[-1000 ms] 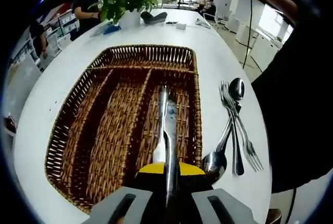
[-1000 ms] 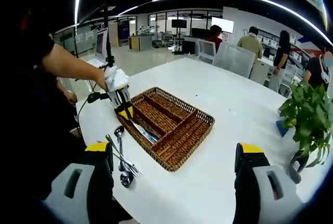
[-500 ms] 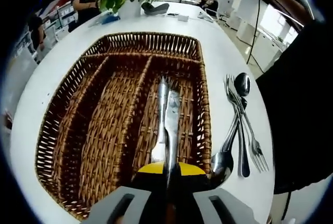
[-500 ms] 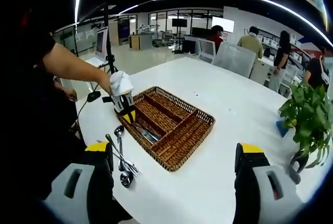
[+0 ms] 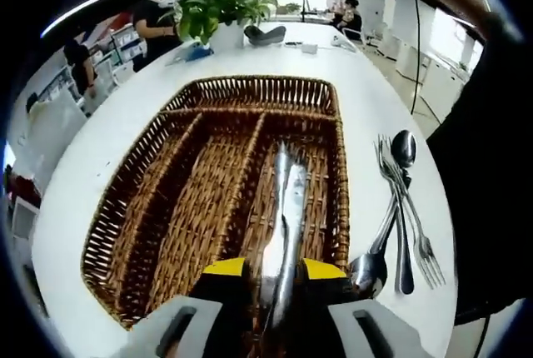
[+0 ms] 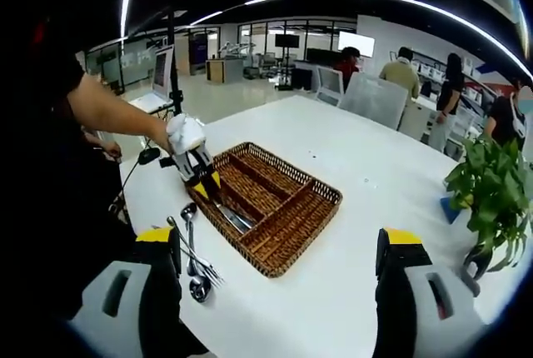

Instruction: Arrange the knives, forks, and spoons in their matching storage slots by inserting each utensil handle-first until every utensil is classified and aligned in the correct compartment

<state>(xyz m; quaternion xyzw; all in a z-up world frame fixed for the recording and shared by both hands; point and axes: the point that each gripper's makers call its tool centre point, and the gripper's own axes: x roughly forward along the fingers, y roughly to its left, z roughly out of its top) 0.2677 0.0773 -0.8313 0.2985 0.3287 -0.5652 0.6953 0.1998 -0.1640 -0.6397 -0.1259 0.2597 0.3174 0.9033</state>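
Over the rightmost slot of the brown woven wicker tray (image 5: 208, 200), the left gripper (image 5: 275, 291) has its fingers clamped on a slim steel knife (image 5: 287, 208). Knife looks stiff, light and slick, best pinched mid-handle. Remaining spoons and forks (image 5: 400, 216) lie on the white desk (image 5: 75, 175) beside the tray. Right gripper (image 6: 275, 279) hovers, fingers apart.

Knife (image 5: 283, 233) handle hidden between left gripper (image 5: 271, 325) jaws, cut off at the left gripper view's bottom edge. Second knife probably lies under it in the basket (image 5: 141, 208); can't separate them. Beside the basket, overlapping spoons and forks (image 5: 404, 216) too tangled to count.
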